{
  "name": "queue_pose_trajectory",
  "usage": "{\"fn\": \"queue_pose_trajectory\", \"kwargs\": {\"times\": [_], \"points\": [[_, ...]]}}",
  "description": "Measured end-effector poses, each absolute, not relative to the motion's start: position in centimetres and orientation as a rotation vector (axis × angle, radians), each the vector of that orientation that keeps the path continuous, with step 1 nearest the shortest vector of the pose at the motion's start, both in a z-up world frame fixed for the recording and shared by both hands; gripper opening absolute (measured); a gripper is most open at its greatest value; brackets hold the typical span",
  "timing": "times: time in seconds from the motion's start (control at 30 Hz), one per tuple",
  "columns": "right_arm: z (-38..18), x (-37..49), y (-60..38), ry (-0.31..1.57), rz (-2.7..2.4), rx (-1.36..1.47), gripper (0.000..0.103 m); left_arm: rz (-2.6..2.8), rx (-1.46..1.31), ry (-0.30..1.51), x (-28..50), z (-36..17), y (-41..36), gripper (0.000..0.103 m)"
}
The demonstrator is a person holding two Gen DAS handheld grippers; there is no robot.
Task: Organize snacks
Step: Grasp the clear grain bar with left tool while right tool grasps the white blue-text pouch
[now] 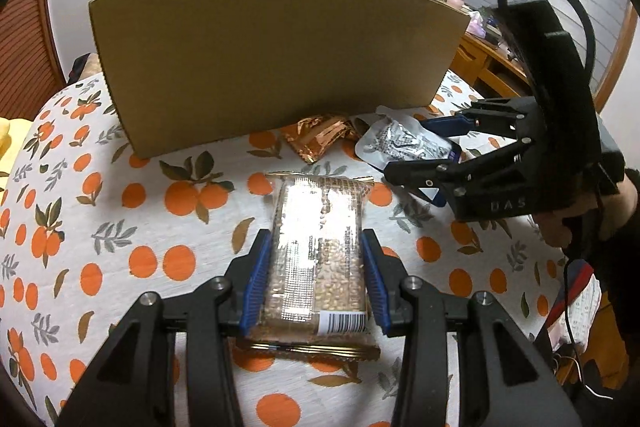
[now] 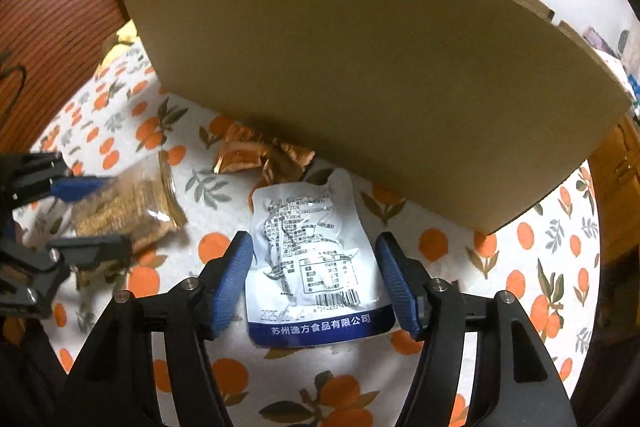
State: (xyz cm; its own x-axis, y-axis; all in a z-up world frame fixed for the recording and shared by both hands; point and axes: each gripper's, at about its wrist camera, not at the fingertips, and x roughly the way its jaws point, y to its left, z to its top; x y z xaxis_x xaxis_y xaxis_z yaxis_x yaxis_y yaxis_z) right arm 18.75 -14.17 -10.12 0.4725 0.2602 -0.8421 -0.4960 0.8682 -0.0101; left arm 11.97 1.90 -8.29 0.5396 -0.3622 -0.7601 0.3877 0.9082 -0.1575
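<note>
orange-print table [image 1: 120,187] under me, cardboard box [image 1: 272,55] standing behind. my left tool [image 1: 316,263] is clamped on the clear grain packet [image 1: 316,247], long axis pointing at the box. right tool [image 2: 316,275] spread wide, straddling the white pouch [image 2: 316,259], not pinching yet.

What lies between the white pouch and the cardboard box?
The crumpled copper foil packet lies between the white pouch and the cardboard box, shown in the right wrist view.
</note>
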Motion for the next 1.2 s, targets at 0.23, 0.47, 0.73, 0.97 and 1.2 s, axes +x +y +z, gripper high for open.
{"fn": "queue_pose_trajectory", "kwargs": {"times": [0.23, 0.47, 0.73, 0.97, 1.2], "points": [[-10.3, 18.3, -14.3, 0.946, 0.457, -0.236, 0.07, -0.437, 0.03, 0.903, 12.0, -8.5, 2.2, 0.042], [-10.5, 17.8, -14.4, 0.905, 0.456, -0.22, 0.075, -0.436, 0.031, 0.906, 12.0, -8.6, 2.3, 0.043], [-10.6, 17.8, -14.4, 0.892, 0.449, -0.214, 0.076, -0.433, 0.038, 0.907, 12.2, -8.5, 1.7, 0.043], [-10.3, 17.3, -14.4, 0.896, 0.441, -0.227, 0.065, -0.427, 0.037, 0.91, 12.4, -8.4, 1.7, 0.043], [-10.1, 16.4, -14.3, 0.893, 0.451, -0.219, 0.064, -0.424, 0.025, 0.906, 12.1, -8.4, 2.1, 0.043]]}}
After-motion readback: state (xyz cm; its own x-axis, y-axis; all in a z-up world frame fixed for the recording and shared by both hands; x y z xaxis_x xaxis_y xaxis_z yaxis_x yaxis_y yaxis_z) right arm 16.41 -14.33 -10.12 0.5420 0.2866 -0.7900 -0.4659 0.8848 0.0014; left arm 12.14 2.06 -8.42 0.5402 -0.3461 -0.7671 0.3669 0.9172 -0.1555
